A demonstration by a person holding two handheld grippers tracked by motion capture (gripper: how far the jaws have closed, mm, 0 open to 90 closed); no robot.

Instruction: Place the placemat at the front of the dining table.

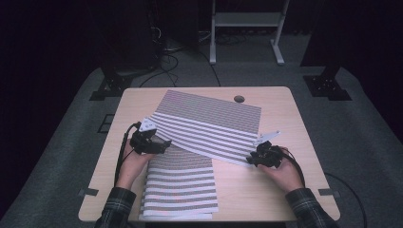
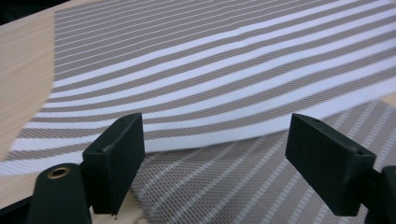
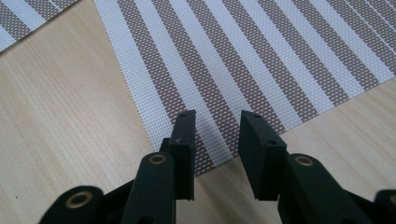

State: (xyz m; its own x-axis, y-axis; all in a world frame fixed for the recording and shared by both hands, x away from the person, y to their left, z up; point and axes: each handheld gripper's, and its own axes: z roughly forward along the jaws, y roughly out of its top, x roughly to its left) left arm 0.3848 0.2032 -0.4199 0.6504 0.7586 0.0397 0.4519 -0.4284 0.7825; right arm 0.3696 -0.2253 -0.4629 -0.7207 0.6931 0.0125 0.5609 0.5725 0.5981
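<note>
Two striped woven mats are laid on the wooden worktop [image 1: 266, 180]. The upper mat [image 1: 209, 123] is spread slantwise across the far half, and its near edge overlaps the far end of the lower mat [image 1: 180, 185], which lies lengthwise toward the person.

The left hand-held gripper [image 1: 159, 145] is seen in the high view at the left corner of the upper mat, where the two mats overlap. In the left gripper view its jaws are held wide apart, and nothing is pressed between them. Just ahead of the jaws the edge of the upper mat [image 2: 210, 93] is seen curving, seemingly lifted a little off the lower mat [image 2: 224, 186] beneath, though the lift cannot be judged with certainty in the blurred edge.

The right hand-held gripper [image 1: 256, 159] is placed at the opposite near corner of the upper mat. In the right gripper view its jaws are parted by a narrow gap, directly above the corner of the mat [image 3: 243, 79], which lies flat on the worktop [image 3: 60, 121]. The corner is not clamped; the pads are not seen pressing on it.
</note>
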